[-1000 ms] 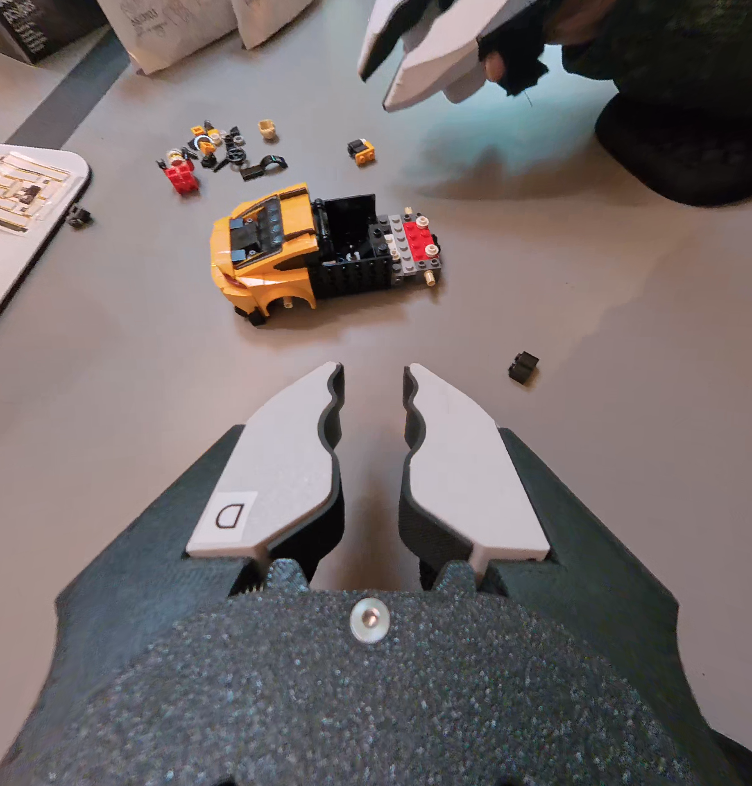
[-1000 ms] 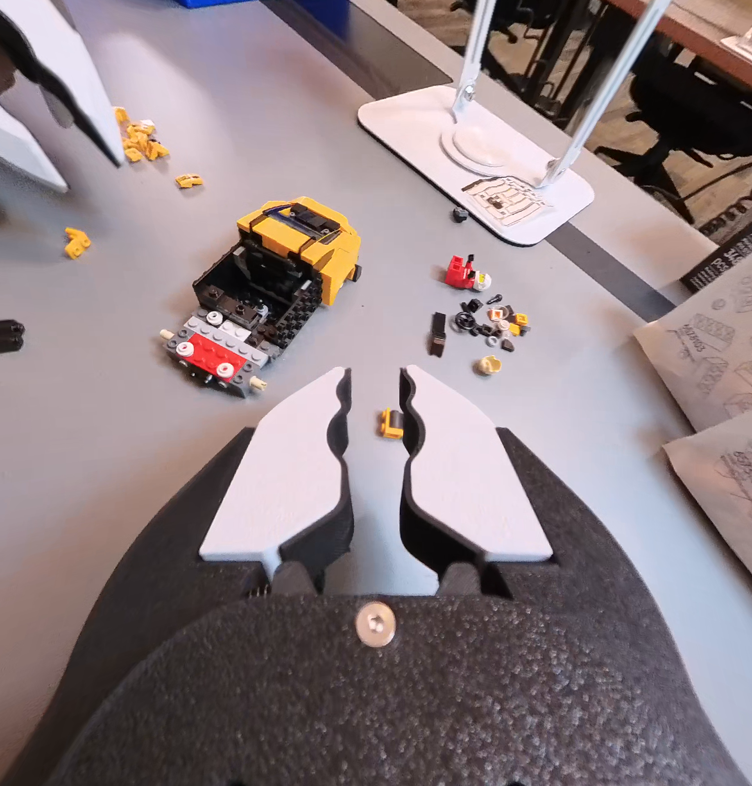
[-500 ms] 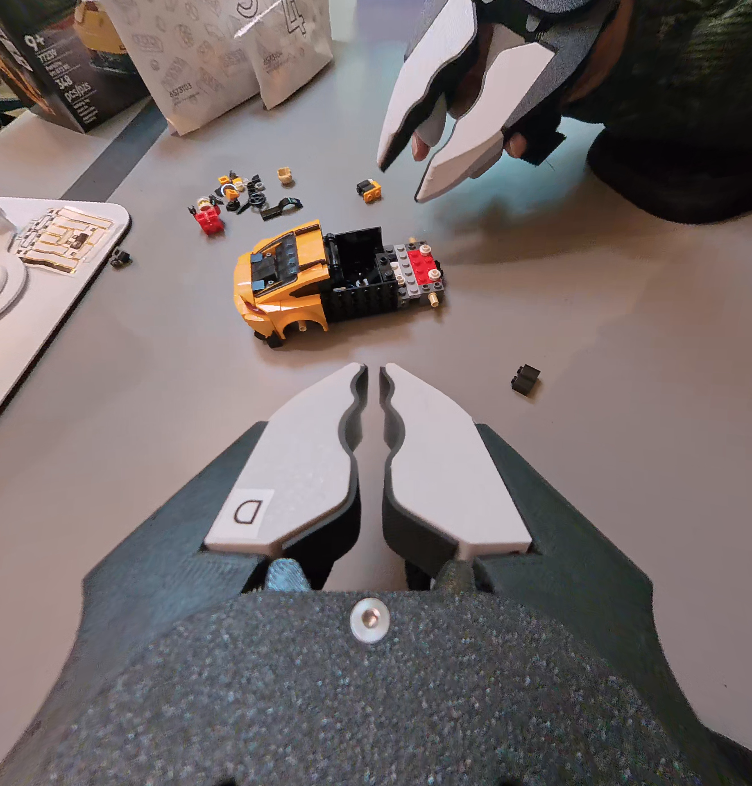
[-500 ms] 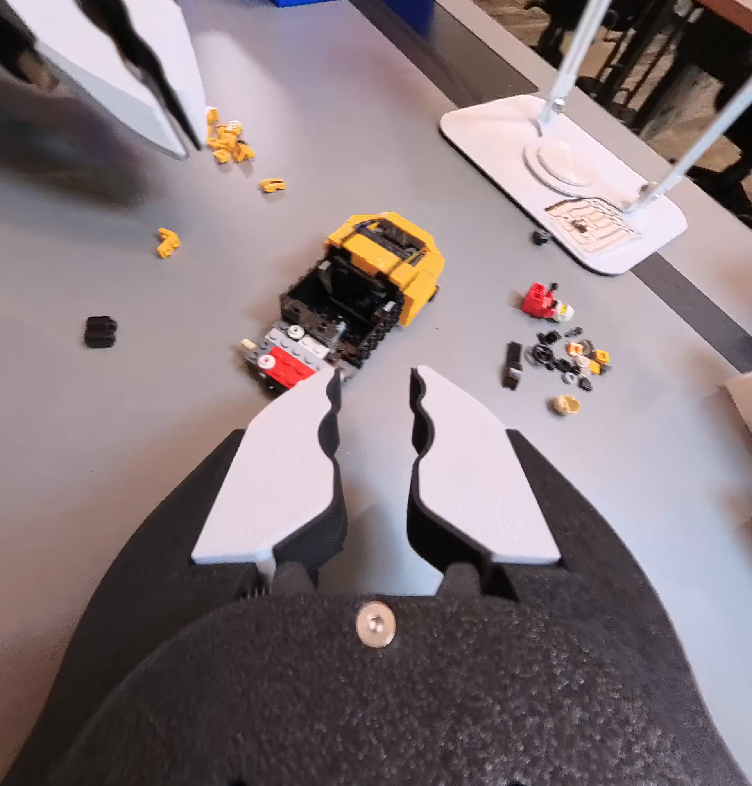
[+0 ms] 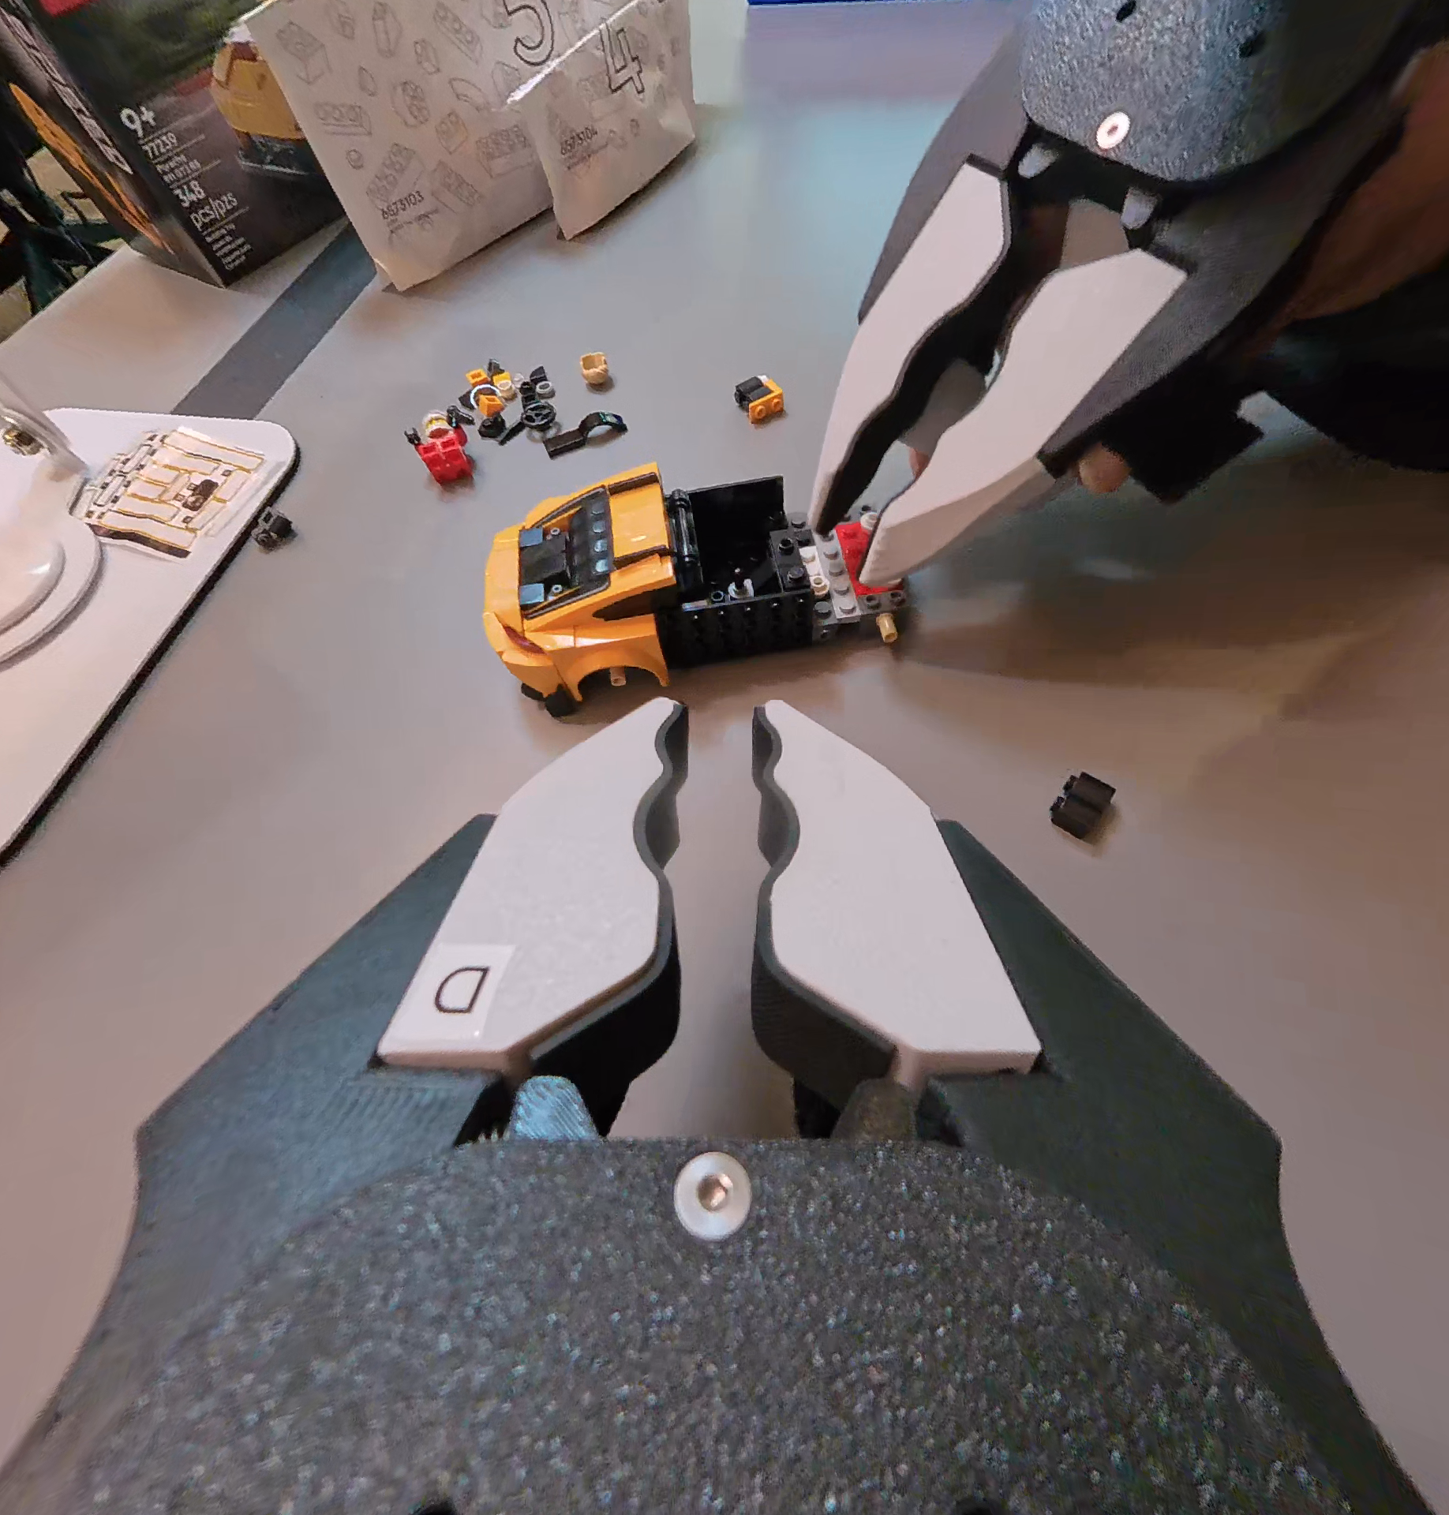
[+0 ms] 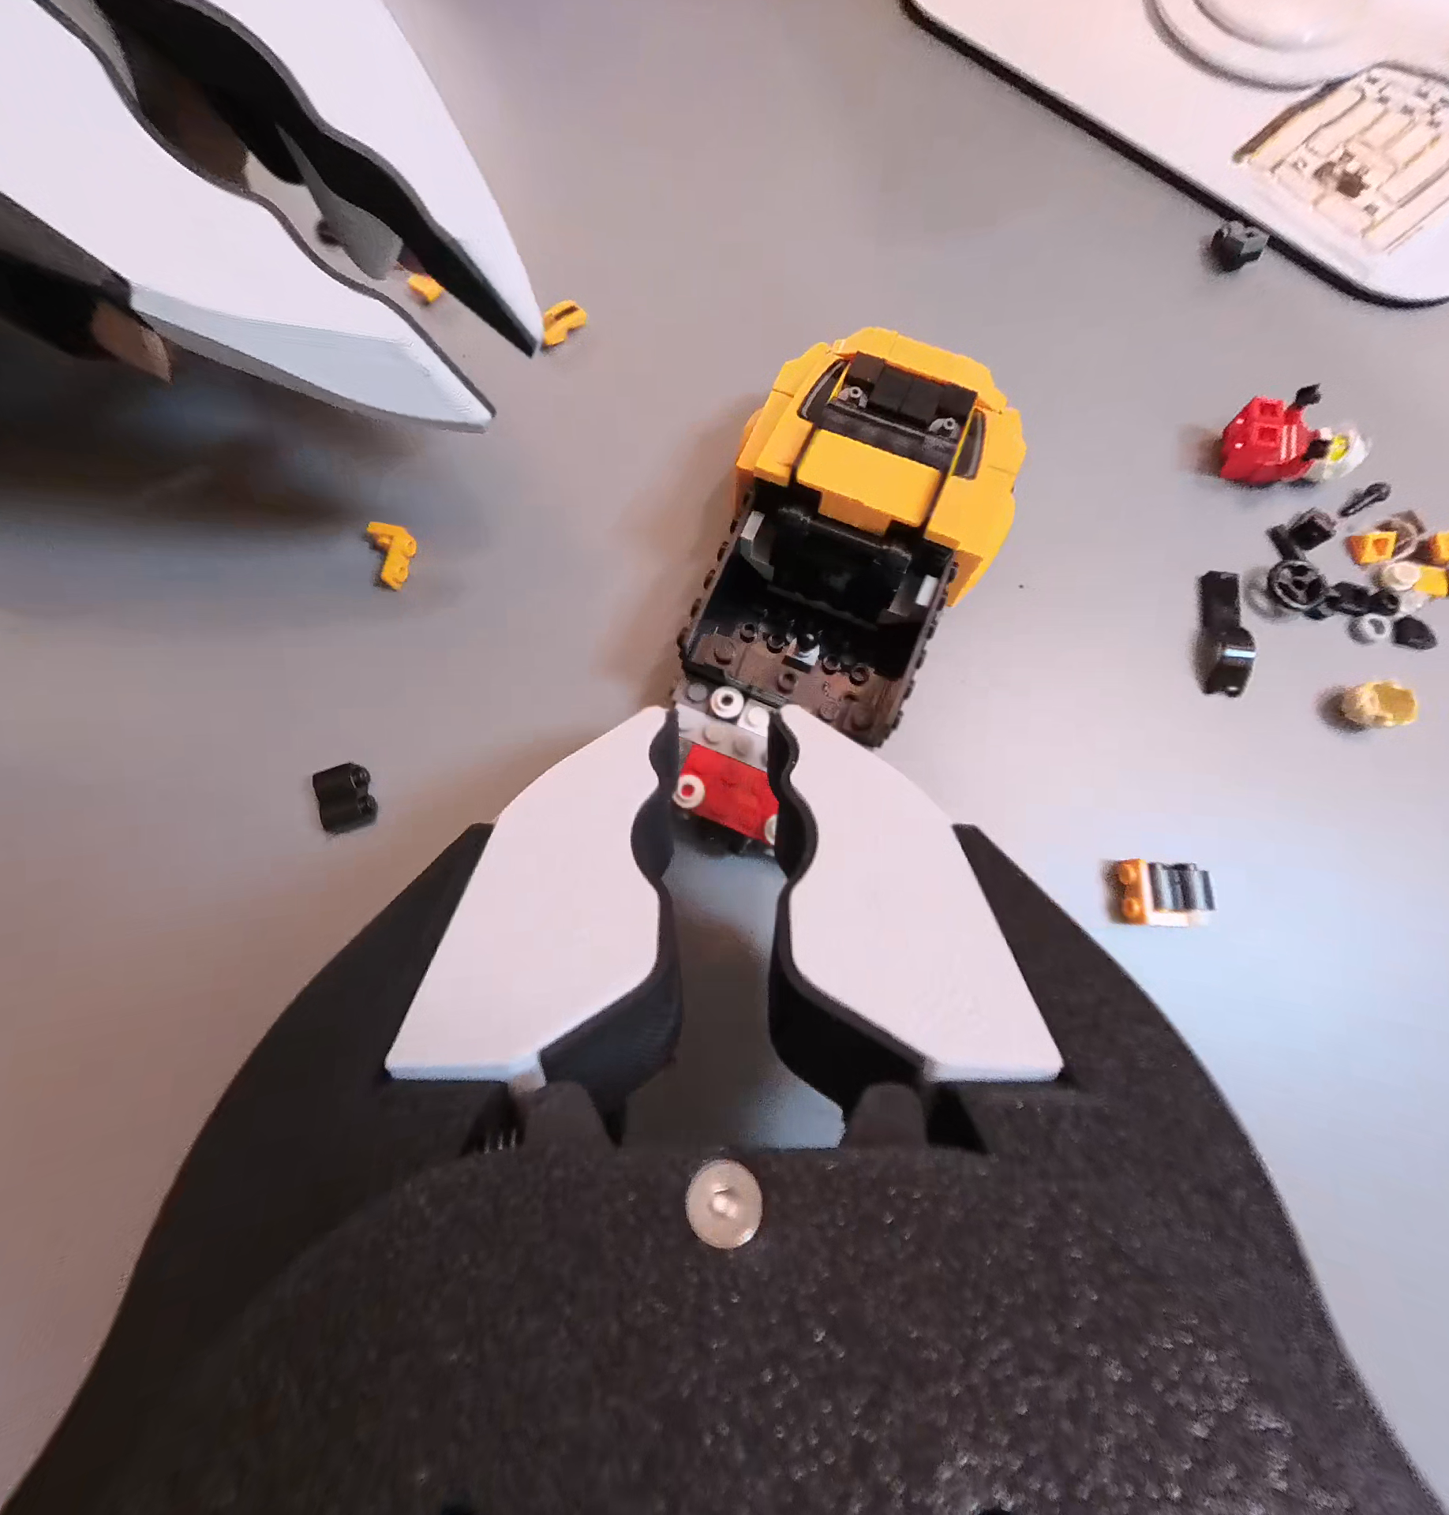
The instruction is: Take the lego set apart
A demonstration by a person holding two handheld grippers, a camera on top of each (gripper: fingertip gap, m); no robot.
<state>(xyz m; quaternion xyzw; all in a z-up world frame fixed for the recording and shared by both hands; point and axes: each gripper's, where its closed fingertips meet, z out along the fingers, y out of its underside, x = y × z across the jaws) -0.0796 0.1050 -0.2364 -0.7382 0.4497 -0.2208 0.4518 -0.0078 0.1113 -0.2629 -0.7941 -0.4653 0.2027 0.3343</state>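
Observation:
The partly stripped yellow and black lego car (image 5: 590, 566) lies on the grey table (image 5: 295, 738), its red and grey end bare. It also shows in the right wrist view (image 6: 877, 475). My right gripper (image 6: 725, 725) is open, its fingertips on either side of the red and grey end (image 6: 725, 787); I cannot tell whether they touch it. In the left wrist view it (image 5: 844, 549) reaches down from the upper right onto that end. My left gripper (image 5: 719, 721) is narrowly open and empty, just short of the car's side. It also shows in the right wrist view (image 6: 508, 385).
Loose pieces lie around: a small pile (image 5: 508, 402), a red piece (image 5: 442, 455), an orange and black piece (image 5: 760, 399), a black brick (image 5: 1080, 803), yellow bits (image 6: 393, 553). A white lamp base (image 5: 90, 525) lies left. Paper bags (image 5: 475, 123) and a box (image 5: 131, 164) stand behind. The grippers' ends are close to 8 centimetres from one another.
My right gripper has come down from above the table onto the car's red and grey end. My left gripper nearly shut, then opened a little, and the car looks nearer.

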